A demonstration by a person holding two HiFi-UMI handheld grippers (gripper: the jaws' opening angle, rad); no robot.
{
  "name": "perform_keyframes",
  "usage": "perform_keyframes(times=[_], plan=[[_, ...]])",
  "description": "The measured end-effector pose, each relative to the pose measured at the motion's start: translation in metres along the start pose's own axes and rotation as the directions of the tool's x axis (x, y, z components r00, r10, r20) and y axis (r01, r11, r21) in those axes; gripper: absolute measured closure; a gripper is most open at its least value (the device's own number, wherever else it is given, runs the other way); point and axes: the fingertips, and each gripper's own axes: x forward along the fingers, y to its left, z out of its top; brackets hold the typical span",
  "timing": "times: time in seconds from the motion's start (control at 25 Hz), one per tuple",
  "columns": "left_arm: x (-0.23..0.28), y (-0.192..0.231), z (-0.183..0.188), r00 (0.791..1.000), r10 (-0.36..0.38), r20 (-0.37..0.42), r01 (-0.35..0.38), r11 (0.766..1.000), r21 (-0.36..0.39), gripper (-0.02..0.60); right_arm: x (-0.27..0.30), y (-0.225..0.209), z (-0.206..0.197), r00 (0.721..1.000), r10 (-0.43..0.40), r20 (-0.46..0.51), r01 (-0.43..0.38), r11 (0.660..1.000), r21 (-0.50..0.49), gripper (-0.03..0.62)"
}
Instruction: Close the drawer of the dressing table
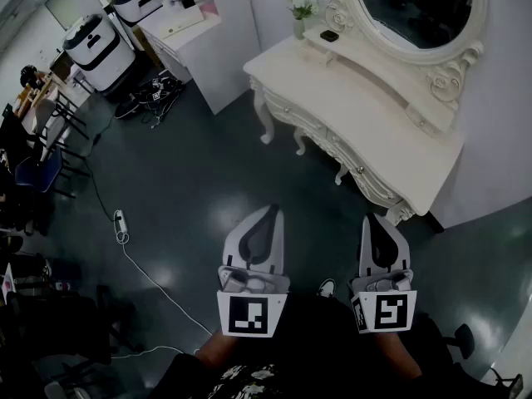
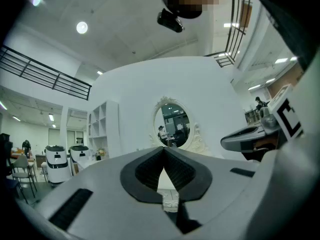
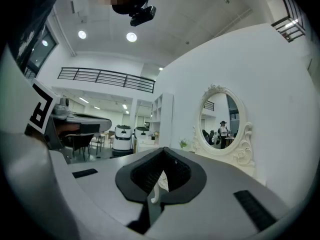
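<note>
The cream dressing table (image 1: 357,106) with its oval mirror (image 1: 416,11) stands against the wall at the upper right of the head view. Carved drawer fronts (image 1: 337,146) run along its near side; I cannot tell whether one stands out. Both grippers are held level over the dark floor, well short of the table. My left gripper (image 1: 272,212) has its jaws together and holds nothing. My right gripper (image 1: 375,220) is likewise shut and empty. The left gripper (image 2: 163,151) faces the mirror (image 2: 171,125). The right gripper (image 3: 162,153) has the mirror (image 3: 222,126) to its right.
A vase of flowers (image 1: 301,11) and a small dark object (image 1: 329,36) sit on the tabletop. A white shelf unit (image 1: 199,32) and two white machines (image 1: 100,44) stand at the back left. Chairs (image 1: 41,169) line the left. A power strip with cable (image 1: 121,225) lies on the floor.
</note>
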Motion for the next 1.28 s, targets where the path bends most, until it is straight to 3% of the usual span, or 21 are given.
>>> perform_keyframes(times=[0.24,0.4,0.68,1.28], plan=[[-0.010,0.017,-0.002,1.000,-0.001,-0.022,0.000,0.999,-0.043,0.578,-0.006,0.015,0.015,0.999,0.001,0.050,-0.001,1.000,0.018,0.597],[-0.014,0.021,-0.004,0.999,-0.035,-0.021,0.034,0.999,-0.028,0.578,-0.003,0.030,0.013,1.000,-0.010,0.023,0.011,1.000,-0.028,0.597],[-0.017,0.036,-0.011,0.998,-0.060,-0.024,0.059,0.997,-0.043,0.578,0.003,0.050,0.007,0.999,-0.033,-0.003,0.033,0.999,-0.016,0.597],[-0.011,0.027,-0.008,0.999,-0.013,-0.046,0.012,1.000,-0.022,0.578,0.014,0.047,0.012,0.996,0.083,0.045,-0.083,0.996,0.011,0.597]])
